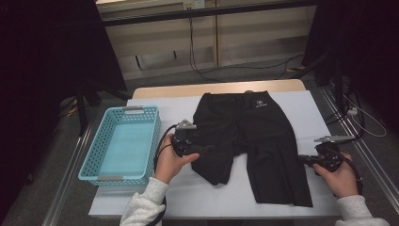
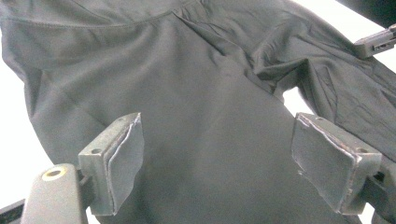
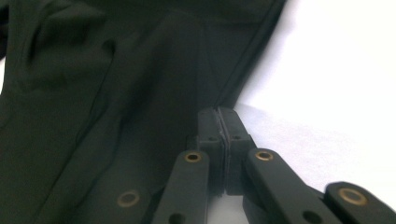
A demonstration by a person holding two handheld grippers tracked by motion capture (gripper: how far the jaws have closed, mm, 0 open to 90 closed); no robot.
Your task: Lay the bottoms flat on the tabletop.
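Note:
A pair of black shorts (image 1: 254,127) lies flat on the white table cover (image 1: 306,110), waistband at the far side and legs toward me. My left gripper (image 1: 207,149) hovers over the shorts' left leg (image 2: 210,93); in the left gripper view its jaws (image 2: 215,158) stand wide open with nothing between the pads (image 2: 126,163). My right gripper (image 1: 302,159) is at the outer edge of the right leg. In the right gripper view its jaws (image 3: 219,116) are pressed together, pinching the hem edge of the dark fabric (image 3: 93,93).
A light blue plastic basket (image 1: 89,165) stands at the table's left end, beside my left hand, with nothing in it. White cover shows to the right of the shorts (image 3: 327,93). Cables lie on the floor beyond the table.

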